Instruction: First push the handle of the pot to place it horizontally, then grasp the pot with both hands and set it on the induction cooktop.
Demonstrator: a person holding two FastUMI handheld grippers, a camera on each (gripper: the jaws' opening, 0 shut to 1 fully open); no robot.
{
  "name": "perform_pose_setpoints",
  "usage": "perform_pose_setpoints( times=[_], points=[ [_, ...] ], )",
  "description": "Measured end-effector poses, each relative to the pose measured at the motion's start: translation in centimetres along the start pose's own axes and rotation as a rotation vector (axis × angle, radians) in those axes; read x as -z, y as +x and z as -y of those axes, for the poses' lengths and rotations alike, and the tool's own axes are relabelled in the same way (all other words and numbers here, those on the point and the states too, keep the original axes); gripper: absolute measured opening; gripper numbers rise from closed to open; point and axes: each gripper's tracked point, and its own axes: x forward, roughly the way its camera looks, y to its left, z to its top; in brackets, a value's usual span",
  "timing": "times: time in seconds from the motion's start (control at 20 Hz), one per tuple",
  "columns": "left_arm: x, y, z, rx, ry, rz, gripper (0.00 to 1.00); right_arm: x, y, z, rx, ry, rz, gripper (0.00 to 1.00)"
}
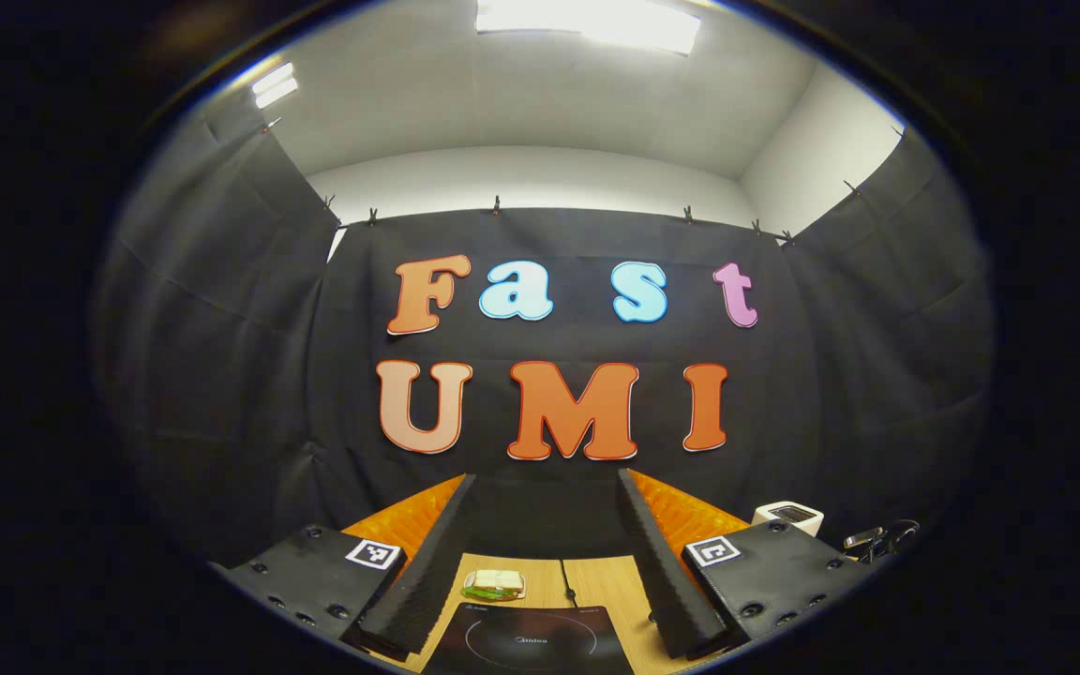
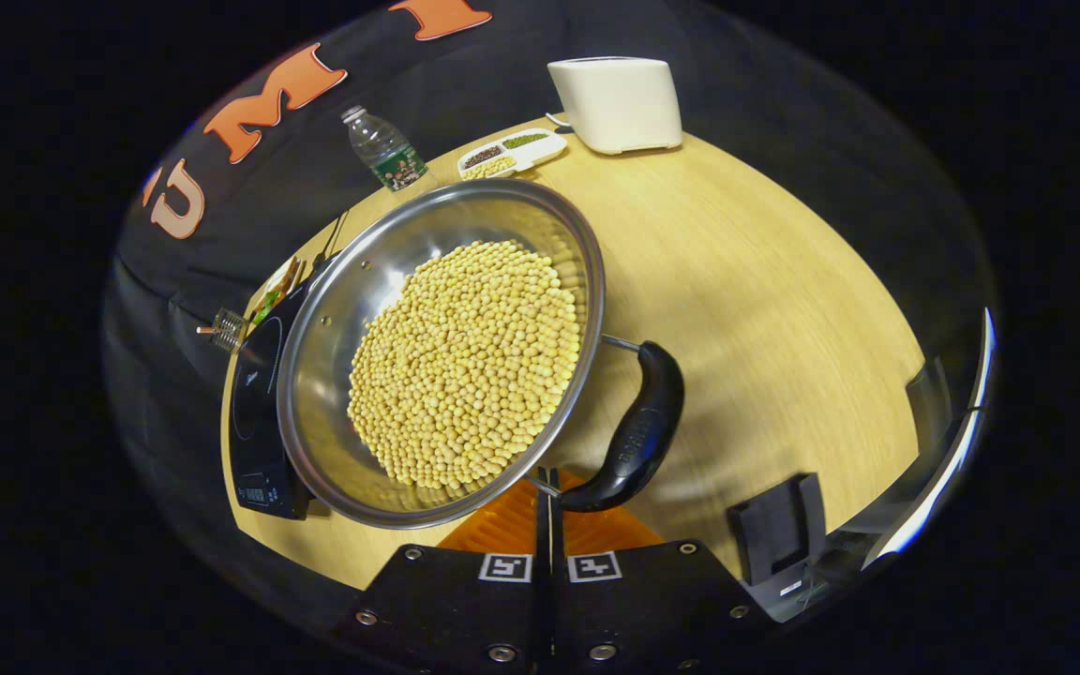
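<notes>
A steel pot (image 2: 334, 309) full of yellow soybeans (image 2: 465, 366) stands on the wooden table (image 2: 765, 300), its left side overlapping the black induction cooktop (image 2: 254, 412). The pot's black side handle (image 2: 638, 431) curves beside the rim nearest me. My right gripper (image 2: 547, 511) is shut, its tips right at the lower end of that handle, where a thin metal rod meets the rim. My left gripper (image 1: 547, 483) is open and held up facing the wall. Below it lies the induction cooktop (image 1: 531, 642).
A white toaster (image 2: 617, 101), a divided dish of grains (image 2: 512, 153) and a water bottle (image 2: 385, 150) stand at the far edge. A plate of food (image 2: 273, 286) lies behind the cooktop. A black block (image 2: 779, 525) sits at the near right. A sandwich (image 1: 493, 584) lies beyond the cooktop.
</notes>
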Motion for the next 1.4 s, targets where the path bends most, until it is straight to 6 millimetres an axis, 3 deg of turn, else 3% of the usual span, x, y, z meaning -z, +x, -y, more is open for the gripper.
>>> perform_pose_setpoints(
  times=[0.15,0.45,0.55,0.85,1.05,1.4],
  points=[
    [0.5,0.4,-1.0,-0.03,0.017,0.01,0.96,-1.1,0.5,0.7,0.005,0.022,0.005,0.0],
    [2.4,1.6,-0.8,-0.028,0.021,-0.025,0.97,-3.3,0.8,2.3,0.056,0.024,0.025,0.0],
    [2.6,2.1,-1.0,-0.035,0.03,-0.027,0.93,-4.1,0.9,2.8,0.066,0.014,0.029,0.0],
    [4.3,3.8,-0.8,-0.04,0.034,-0.051,0.97,-6.7,1.8,3.8,0.086,0.021,0.038,0.0],
    [5.9,4.9,-1.5,-0.062,0.04,-0.081,0.95,-9.2,1.9,5.9,0.121,0.051,0.082,0.0],
    [7.6,6.2,-1.5,-0.067,0.035,-0.113,0.95,-12.2,2.8,6.8,0.161,0.045,0.107,0.0]
  ],
)
